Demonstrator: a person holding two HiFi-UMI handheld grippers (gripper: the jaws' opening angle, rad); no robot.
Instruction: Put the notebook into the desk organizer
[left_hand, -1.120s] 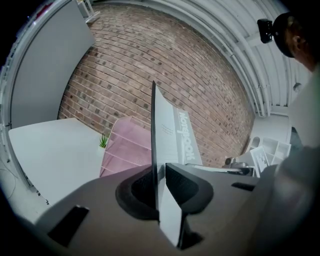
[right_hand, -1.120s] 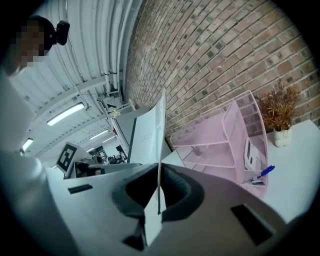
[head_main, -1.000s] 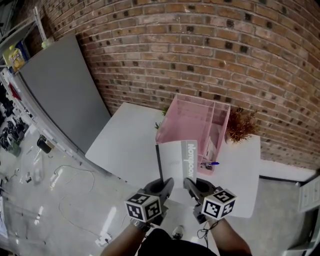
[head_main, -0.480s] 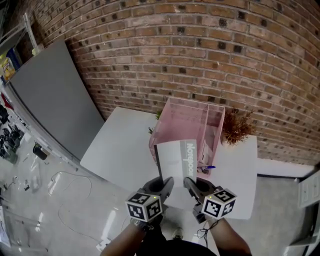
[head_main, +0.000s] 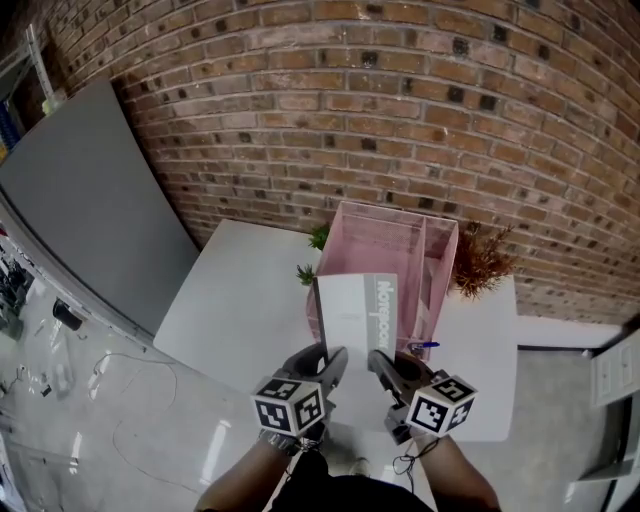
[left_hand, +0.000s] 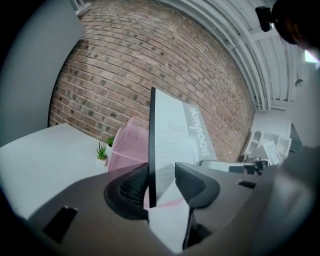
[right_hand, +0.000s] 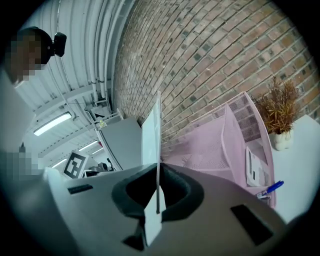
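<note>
As left gripper (left_hand: 162, 176) opens round notebook (left_hand: 172, 135), right gripper (right_hand: 158, 192) pinches it.

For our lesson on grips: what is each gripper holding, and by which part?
The right gripper is shut on the notebook at its bottom edge. On the left gripper the jaws are opening, with the notebook's spine corner between them, unpressed.

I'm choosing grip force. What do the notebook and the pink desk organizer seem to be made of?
The notebook: paper pages under a thin matte card cover, judging by its ruled sheets and slim edge. The desk organizer: likely pink-coated metal mesh, its walls showing a fine grid; plastic is possible.
</note>
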